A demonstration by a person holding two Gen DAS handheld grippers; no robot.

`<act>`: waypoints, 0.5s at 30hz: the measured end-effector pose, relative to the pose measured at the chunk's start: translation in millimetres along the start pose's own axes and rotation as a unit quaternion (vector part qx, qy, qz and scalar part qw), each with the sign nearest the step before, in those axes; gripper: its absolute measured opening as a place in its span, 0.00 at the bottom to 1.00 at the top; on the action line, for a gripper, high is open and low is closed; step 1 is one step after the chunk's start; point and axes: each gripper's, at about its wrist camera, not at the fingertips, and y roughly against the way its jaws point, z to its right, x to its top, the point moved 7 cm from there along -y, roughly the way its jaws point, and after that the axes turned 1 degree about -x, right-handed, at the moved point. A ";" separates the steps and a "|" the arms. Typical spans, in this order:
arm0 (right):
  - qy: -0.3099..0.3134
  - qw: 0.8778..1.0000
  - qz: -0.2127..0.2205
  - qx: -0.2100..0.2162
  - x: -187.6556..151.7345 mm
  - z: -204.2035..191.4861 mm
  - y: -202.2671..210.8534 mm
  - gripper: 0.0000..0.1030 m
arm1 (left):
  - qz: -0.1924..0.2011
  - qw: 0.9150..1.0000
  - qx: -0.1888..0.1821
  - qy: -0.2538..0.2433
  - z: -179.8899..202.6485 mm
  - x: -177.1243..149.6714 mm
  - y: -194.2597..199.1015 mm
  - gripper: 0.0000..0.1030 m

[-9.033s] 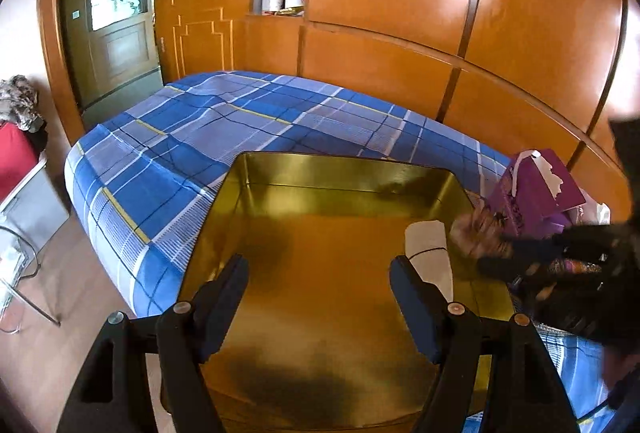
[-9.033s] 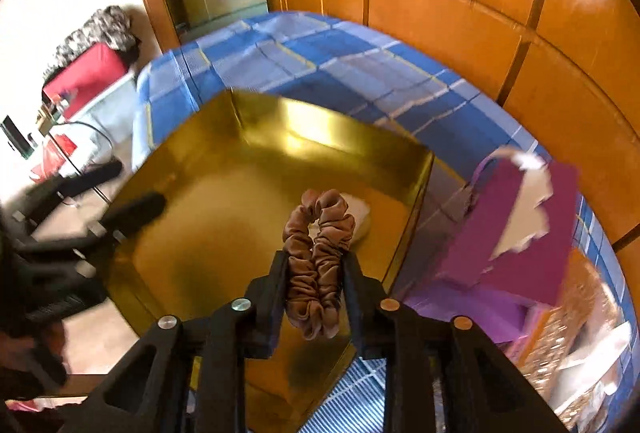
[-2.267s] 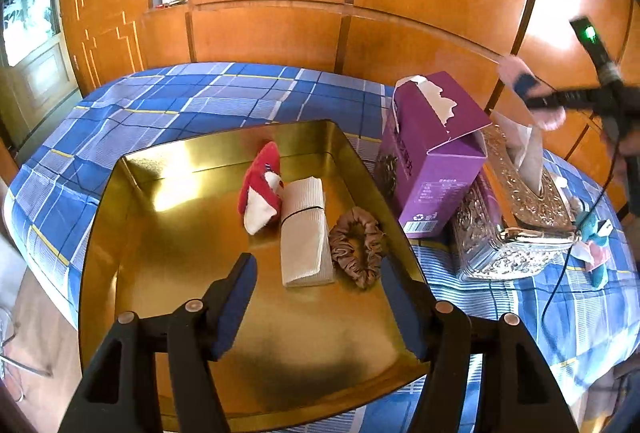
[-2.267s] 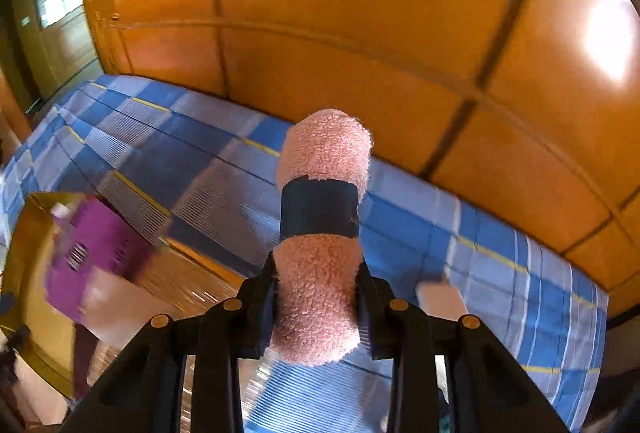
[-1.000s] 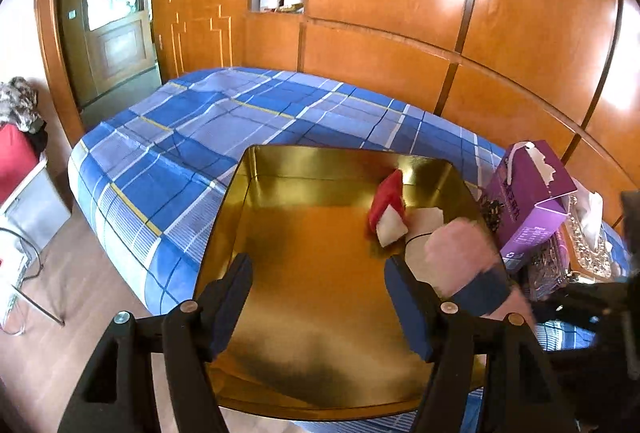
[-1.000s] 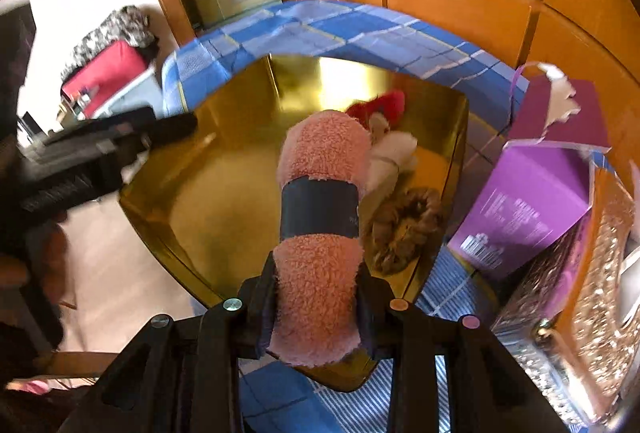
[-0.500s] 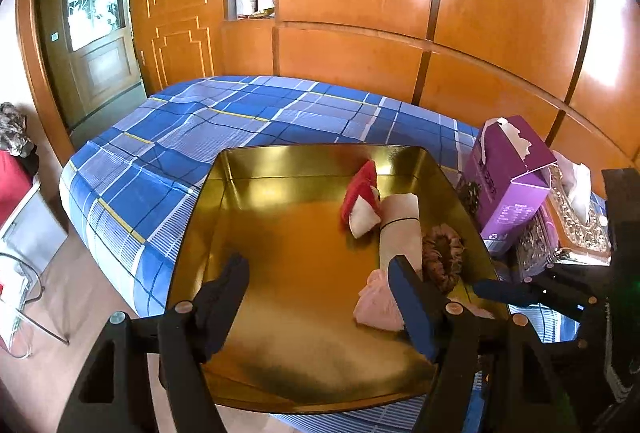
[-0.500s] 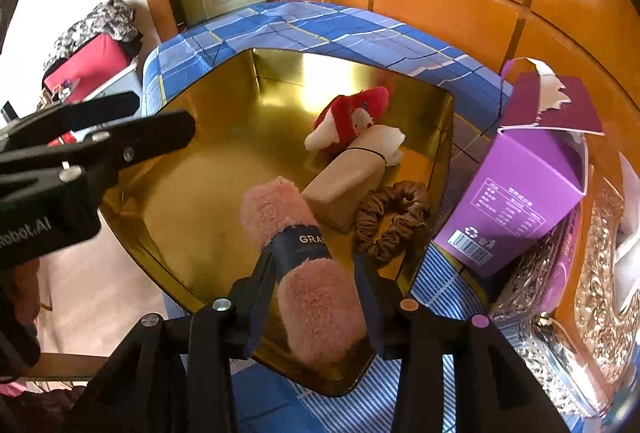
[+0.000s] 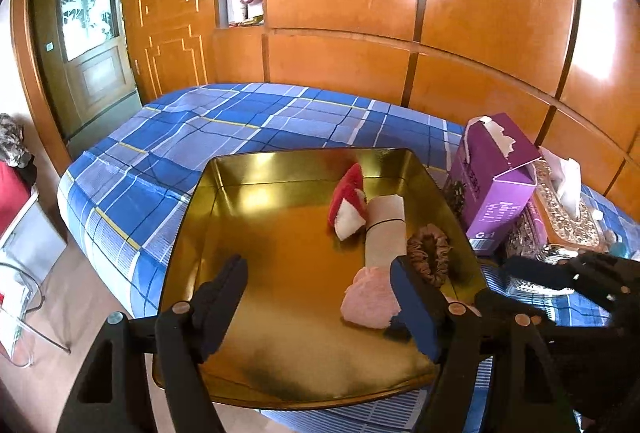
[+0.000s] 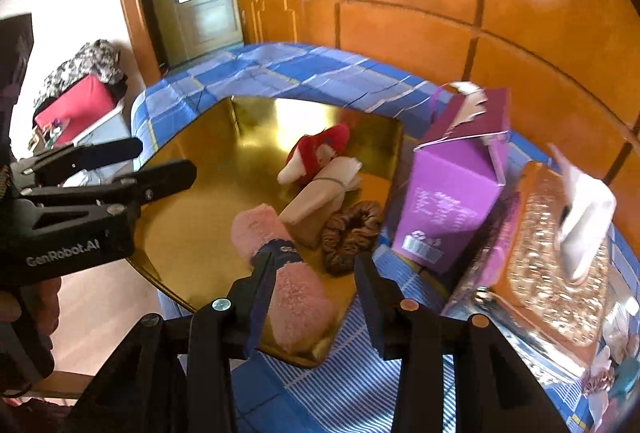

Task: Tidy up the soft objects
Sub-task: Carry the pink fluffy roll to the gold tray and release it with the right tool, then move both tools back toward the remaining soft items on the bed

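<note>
A gold tray (image 9: 304,153) lies on the bed. It holds a red and white plush (image 9: 348,197), a beige rolled cloth (image 9: 386,229), a brown scrunchie (image 9: 430,253) and a pink towel roll (image 9: 372,299) with a dark band. My left gripper (image 9: 318,265) hangs open over the tray's near half, empty. In the right wrist view the pink towel roll (image 10: 296,293) lies in the tray's near corner (image 10: 316,357), against one finger of my right gripper (image 10: 314,261). That gripper is open, with a gap to its other finger. The scrunchie (image 10: 348,233) sits just beyond it.
A purple tissue box (image 9: 496,185) and an ornate gold tissue box (image 9: 568,217) stand on the bed right of the tray. The blue plaid sheet (image 9: 200,145) runs back to a wooden wall. Floor and a red case (image 10: 76,105) lie to the left.
My right gripper has let go of the pink towel roll, which now lies in the tray, and it has drawn back and up a little. My left gripper has stayed open.
</note>
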 end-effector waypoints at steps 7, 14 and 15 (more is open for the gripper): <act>-0.026 0.998 0.046 -0.018 -4.4 23.4 35.7 0.40 | 0.009 1.000 -0.014 -0.022 18.1 5.5 8.0 0.72; -0.075 0.993 0.081 -0.050 -34.7 71.2 77.5 0.41 | 0.036 0.996 -0.052 -0.064 54.0 19.5 26.4 0.74; -0.092 0.991 0.081 -0.061 -44.1 83.7 84.5 0.41 | 0.040 0.995 -0.060 -0.070 61.4 22.3 29.3 0.74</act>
